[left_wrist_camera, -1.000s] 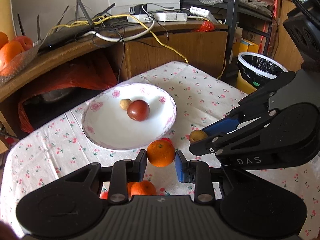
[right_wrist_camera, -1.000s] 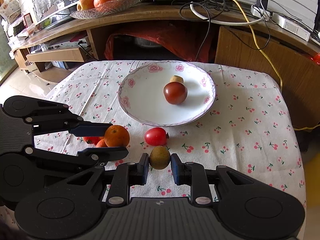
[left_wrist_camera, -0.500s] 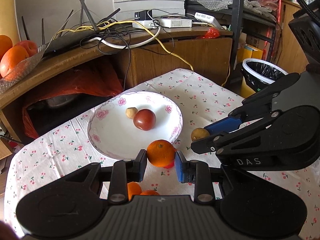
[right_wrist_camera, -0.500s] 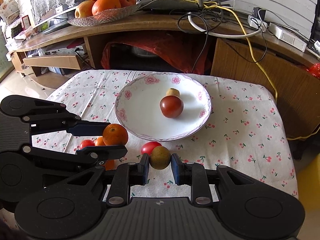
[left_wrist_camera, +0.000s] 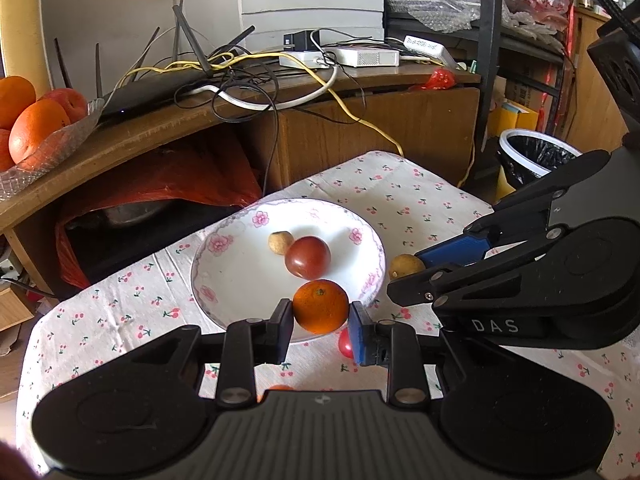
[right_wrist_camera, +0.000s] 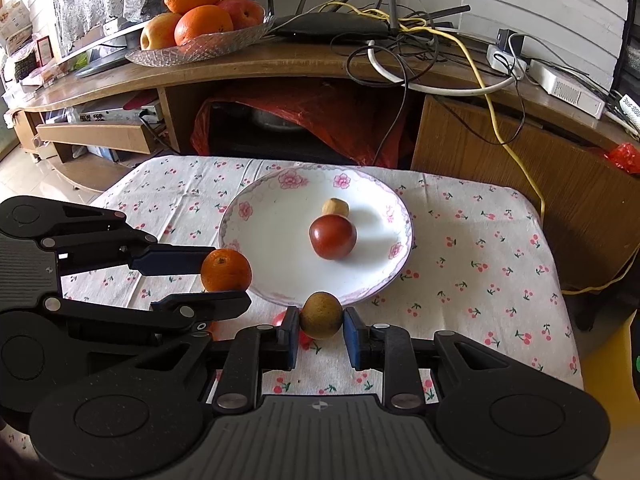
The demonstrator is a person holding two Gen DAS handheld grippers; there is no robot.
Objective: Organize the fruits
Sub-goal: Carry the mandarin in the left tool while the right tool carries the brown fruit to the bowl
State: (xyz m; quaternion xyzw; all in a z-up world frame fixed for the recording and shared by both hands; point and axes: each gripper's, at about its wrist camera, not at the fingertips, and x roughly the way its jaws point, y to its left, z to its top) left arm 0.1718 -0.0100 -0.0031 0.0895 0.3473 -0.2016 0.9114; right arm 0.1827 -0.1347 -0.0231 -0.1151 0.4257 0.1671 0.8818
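Note:
My left gripper [left_wrist_camera: 320, 322] is shut on a small orange [left_wrist_camera: 320, 306] and holds it over the near rim of the white floral plate [left_wrist_camera: 236, 264]. My right gripper [right_wrist_camera: 321, 328] is shut on a brown-green kiwi [right_wrist_camera: 321, 315] at the plate's [right_wrist_camera: 276, 276] near edge. The plate holds a dark red tomato [right_wrist_camera: 332, 237] and a small tan fruit [right_wrist_camera: 335, 207]. The orange [right_wrist_camera: 226, 270] and left gripper [right_wrist_camera: 208, 276] show at left in the right wrist view. The kiwi [left_wrist_camera: 406, 266] shows in the left wrist view. A red tomato [left_wrist_camera: 345, 343] lies on the tablecloth, mostly hidden.
The table has a cherry-print cloth [right_wrist_camera: 480, 264]. Behind it stands a wooden desk [right_wrist_camera: 500, 140] with cables and a router. A glass dish of oranges and apples [right_wrist_camera: 200, 20] sits on the desk. A lined bin [left_wrist_camera: 532, 156] stands to the right. Another orange fruit [left_wrist_camera: 276, 389] peeks below my left gripper.
Both grippers have lifted and moved forward toward the plate with their fruit. The orange now hangs over the plate's rim and the kiwi is at its near edge.

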